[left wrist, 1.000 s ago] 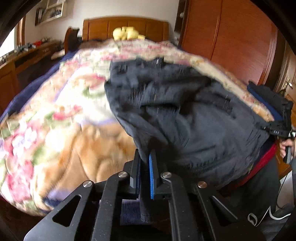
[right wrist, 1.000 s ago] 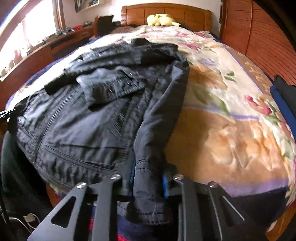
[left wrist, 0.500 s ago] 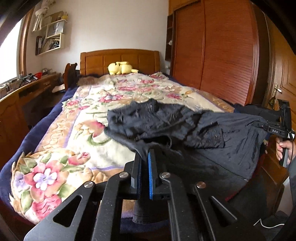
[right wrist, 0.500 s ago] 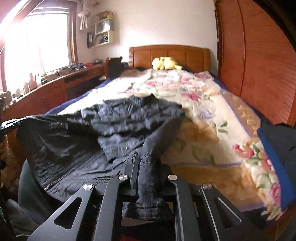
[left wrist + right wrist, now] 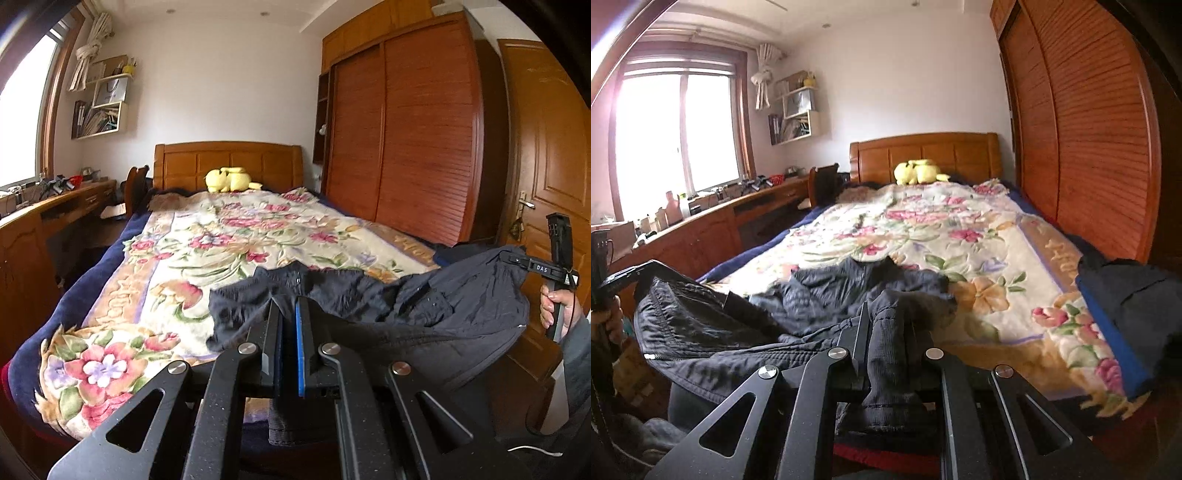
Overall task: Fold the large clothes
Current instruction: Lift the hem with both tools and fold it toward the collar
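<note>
A large dark navy jacket [image 5: 424, 317] hangs stretched between my two grippers over the foot of the bed; its collar end [image 5: 295, 277] rests on the floral blanket. My left gripper [image 5: 288, 306] is shut on the jacket's hem, with a ribbed edge hanging below the jaws. My right gripper [image 5: 886, 317] is shut on a ribbed cuff of the jacket [image 5: 827, 295]. The right gripper also shows at the right of the left wrist view [image 5: 517, 260], and the left one at the left edge of the right wrist view [image 5: 639, 275].
The bed carries a floral blanket [image 5: 229, 240] and a yellow plush toy [image 5: 229, 180] by the wooden headboard. A folded dark garment with blue lining [image 5: 1134, 295] lies on the bed's right edge. A wardrobe [image 5: 402, 140] stands right, a desk [image 5: 713, 218] left.
Both grippers have lifted and pulled back with the jacket. The view tilted up from the bed surface to the room. More of the jacket now hangs off the bed.
</note>
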